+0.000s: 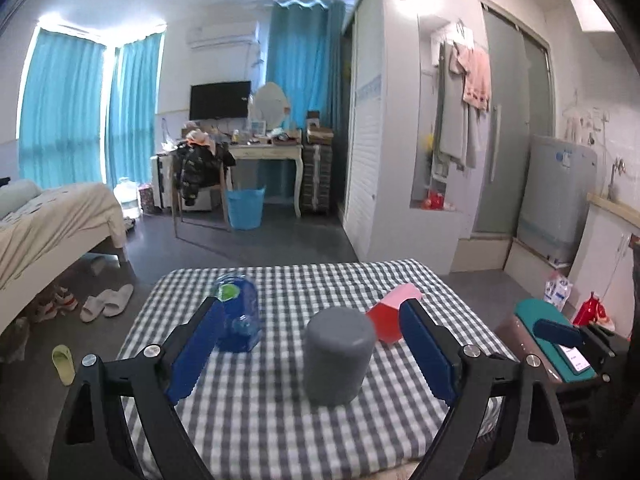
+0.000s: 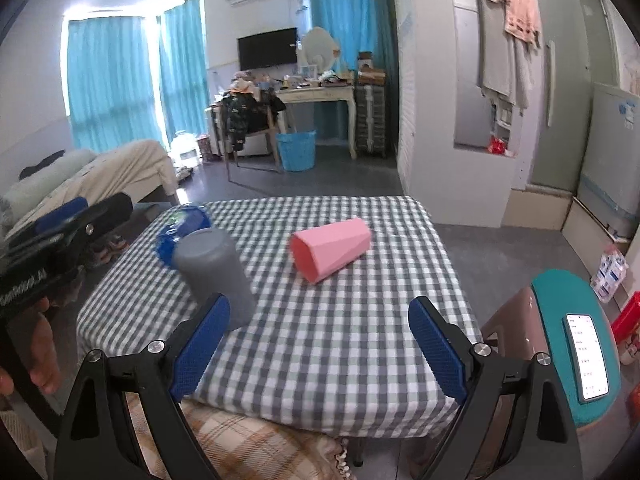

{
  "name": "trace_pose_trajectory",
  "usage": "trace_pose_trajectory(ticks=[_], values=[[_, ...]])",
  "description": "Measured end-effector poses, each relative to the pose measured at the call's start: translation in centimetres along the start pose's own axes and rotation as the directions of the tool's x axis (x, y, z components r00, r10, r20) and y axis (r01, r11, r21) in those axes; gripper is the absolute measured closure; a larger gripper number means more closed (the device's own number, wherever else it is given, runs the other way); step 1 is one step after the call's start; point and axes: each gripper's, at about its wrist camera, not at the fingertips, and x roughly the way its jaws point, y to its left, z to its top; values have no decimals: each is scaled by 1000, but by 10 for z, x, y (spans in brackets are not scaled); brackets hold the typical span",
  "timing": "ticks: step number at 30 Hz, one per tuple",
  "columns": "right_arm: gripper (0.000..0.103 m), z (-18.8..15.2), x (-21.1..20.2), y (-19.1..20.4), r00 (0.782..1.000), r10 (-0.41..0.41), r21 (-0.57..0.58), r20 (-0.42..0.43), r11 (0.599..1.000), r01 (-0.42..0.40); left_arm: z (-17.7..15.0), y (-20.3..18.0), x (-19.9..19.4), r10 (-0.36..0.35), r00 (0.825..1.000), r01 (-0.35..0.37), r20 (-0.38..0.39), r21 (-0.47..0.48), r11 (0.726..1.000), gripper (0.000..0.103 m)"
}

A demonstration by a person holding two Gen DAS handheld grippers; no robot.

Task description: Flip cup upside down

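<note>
A grey cup (image 1: 336, 356) stands upside down, closed end up, on the checked tablecloth (image 1: 280, 420). It also shows in the right wrist view (image 2: 216, 272). A pink cup (image 2: 330, 249) lies on its side with its mouth toward the camera; in the left wrist view (image 1: 394, 312) it is partly hidden behind a finger. A blue cup (image 1: 240, 316) lies at the table's far left, also in the right wrist view (image 2: 182, 230). My left gripper (image 1: 312, 352) is open, with the grey cup between its fingers, untouched. My right gripper (image 2: 320, 344) is open and empty, near the table's front edge.
A stool with a teal top (image 2: 560, 332) and a phone (image 2: 586, 356) stands right of the table. A bed (image 1: 48, 216) is at the left, slippers (image 1: 106, 302) on the floor. A blue basket (image 2: 296, 150) and desk (image 2: 320, 94) stand at the back.
</note>
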Motion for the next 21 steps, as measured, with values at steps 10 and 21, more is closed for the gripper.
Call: trace_pose_trajectory(ticks=[10,21], values=[[5,-23,-12,33,996,39,-5,77,999,-39,-32,35,-26,102,995,-102,-10,-54,993,0],[0,-24,-17,40,995,20,-19,96,1000,-18,-38,33,-33,119,993,-120,-15,-55,991,0]])
